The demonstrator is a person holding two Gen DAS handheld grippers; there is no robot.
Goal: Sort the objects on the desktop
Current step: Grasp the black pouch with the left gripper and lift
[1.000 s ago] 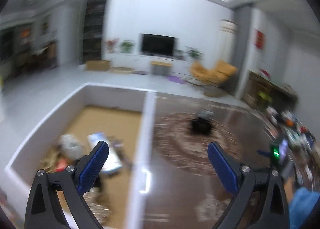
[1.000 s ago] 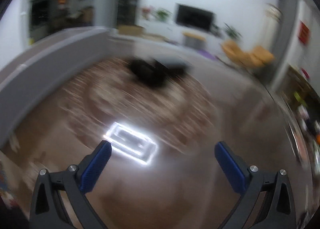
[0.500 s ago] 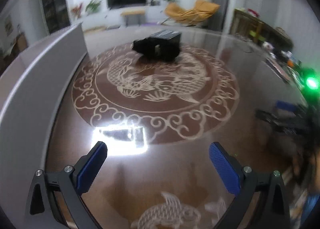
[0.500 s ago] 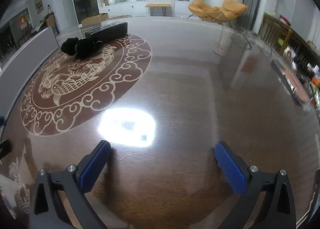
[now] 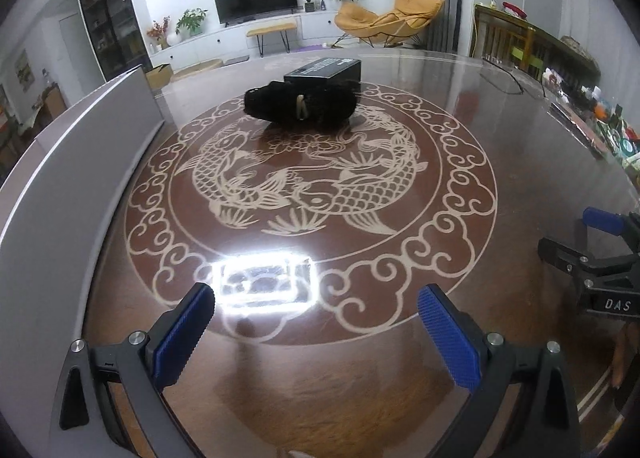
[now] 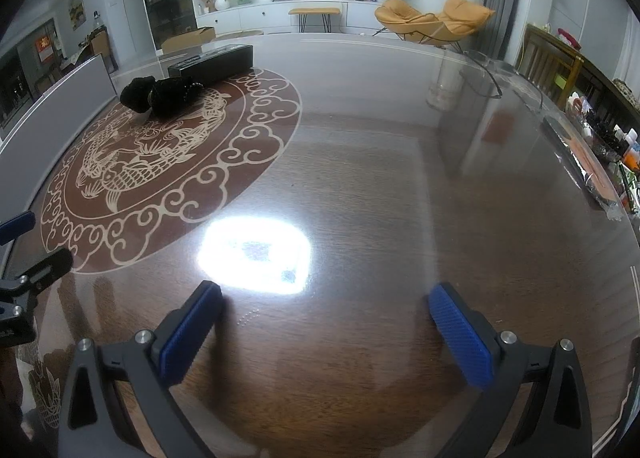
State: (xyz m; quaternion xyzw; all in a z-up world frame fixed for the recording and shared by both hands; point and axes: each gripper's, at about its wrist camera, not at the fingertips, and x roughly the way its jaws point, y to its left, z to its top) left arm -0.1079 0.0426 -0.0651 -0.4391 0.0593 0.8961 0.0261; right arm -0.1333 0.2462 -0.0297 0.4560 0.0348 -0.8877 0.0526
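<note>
1. A black pouch [image 5: 301, 107] lies far across the surface [image 5: 500, 162], touching a black box [image 5: 325, 70] just behind it.
2. Its long axis runs left to right, straight ahead of the left gripper [image 5: 316, 332], which looks nearer.
3. Both the left and the right gripper [image 6: 325, 331] are released, holding nothing.
4. Only the right view shows the box's long side [image 6: 212, 60].

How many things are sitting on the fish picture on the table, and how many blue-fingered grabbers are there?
Black box: 1
Black soft bundle: 1
Grippers with blue pads: 2, the left gripper and the right gripper, both open and empty
Total: 4
</note>
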